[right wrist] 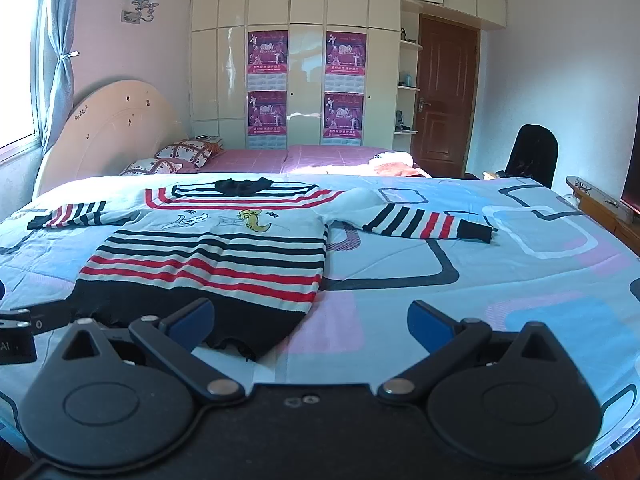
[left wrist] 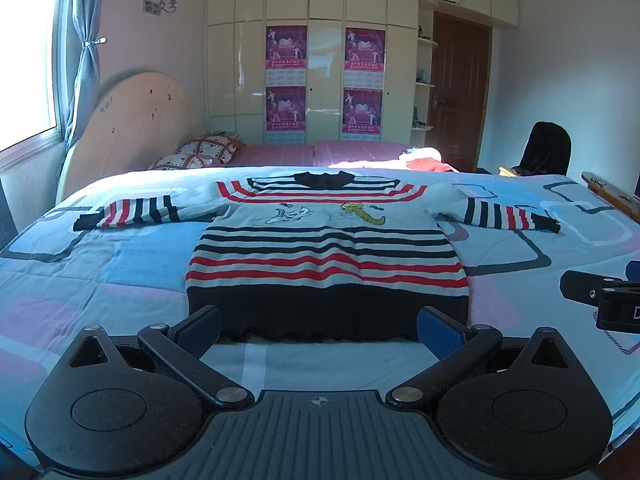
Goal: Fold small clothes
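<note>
Left wrist: one sweater (left wrist: pixel 326 256), two sleeves spread

Open quilt (right wrist: pixel 460 320) rt of sweater (right wrist: pixel 208 264); no obstacles nearby.

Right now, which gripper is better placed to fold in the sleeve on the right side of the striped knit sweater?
Right. The right gripper is open beside the hem's right corner of the striped knit sweater, with that striped sleeve ahead of it. The left gripper, also open, faces the hem's middle, farther away.
</note>
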A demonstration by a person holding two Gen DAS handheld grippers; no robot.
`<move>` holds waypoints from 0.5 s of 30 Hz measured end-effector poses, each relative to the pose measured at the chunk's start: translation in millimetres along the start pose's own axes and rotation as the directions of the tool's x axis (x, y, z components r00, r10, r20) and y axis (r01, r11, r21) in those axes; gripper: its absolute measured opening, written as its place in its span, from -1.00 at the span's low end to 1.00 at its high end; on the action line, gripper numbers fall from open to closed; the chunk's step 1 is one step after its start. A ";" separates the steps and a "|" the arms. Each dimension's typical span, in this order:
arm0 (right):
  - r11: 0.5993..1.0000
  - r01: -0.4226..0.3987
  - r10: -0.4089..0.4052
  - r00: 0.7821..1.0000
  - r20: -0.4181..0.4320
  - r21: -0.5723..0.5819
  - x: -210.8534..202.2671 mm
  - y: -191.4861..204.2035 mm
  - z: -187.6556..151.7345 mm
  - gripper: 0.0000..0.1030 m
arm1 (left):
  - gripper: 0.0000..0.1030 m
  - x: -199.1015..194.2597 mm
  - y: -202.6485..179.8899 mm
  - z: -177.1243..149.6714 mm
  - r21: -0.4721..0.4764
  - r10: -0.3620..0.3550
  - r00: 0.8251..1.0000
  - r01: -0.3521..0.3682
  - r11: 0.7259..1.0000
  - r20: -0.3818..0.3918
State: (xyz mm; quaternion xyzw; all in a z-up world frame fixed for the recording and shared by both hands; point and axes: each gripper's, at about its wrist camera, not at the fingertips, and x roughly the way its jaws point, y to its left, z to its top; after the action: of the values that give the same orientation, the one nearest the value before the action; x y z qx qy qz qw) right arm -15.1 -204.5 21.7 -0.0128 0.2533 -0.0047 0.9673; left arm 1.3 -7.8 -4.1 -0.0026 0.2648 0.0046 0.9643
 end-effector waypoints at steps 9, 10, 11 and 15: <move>1.000 -0.003 0.003 1.000 -0.003 -0.003 1.4 3.1 0.5 0.99 | 1.00 -1.3 -0.1 0.8 0.004 0.005 1.000 -0.005 1.000 0.003; 1.000 -0.004 0.004 1.000 -0.003 -0.002 1.5 3.0 0.4 0.99 | 1.00 -1.1 -0.4 1.0 0.005 0.005 1.000 -0.005 1.000 0.001; 1.000 -0.006 0.006 1.000 -0.005 -0.003 1.6 3.1 0.8 0.99 | 1.00 -1.0 -0.4 1.3 0.006 0.005 1.000 -0.005 1.000 0.001; 1.000 -0.004 0.004 1.000 -0.003 -0.001 2.8 2.7 0.5 0.99 | 1.00 -1.1 -0.4 0.9 0.006 0.004 1.000 -0.004 1.000 0.001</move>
State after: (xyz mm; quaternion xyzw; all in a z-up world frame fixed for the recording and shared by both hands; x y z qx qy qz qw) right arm -12.4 -201.8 20.6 -0.0127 0.2548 -0.0027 0.9669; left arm 0.9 -8.2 -2.7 0.0011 0.2643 0.0058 0.9644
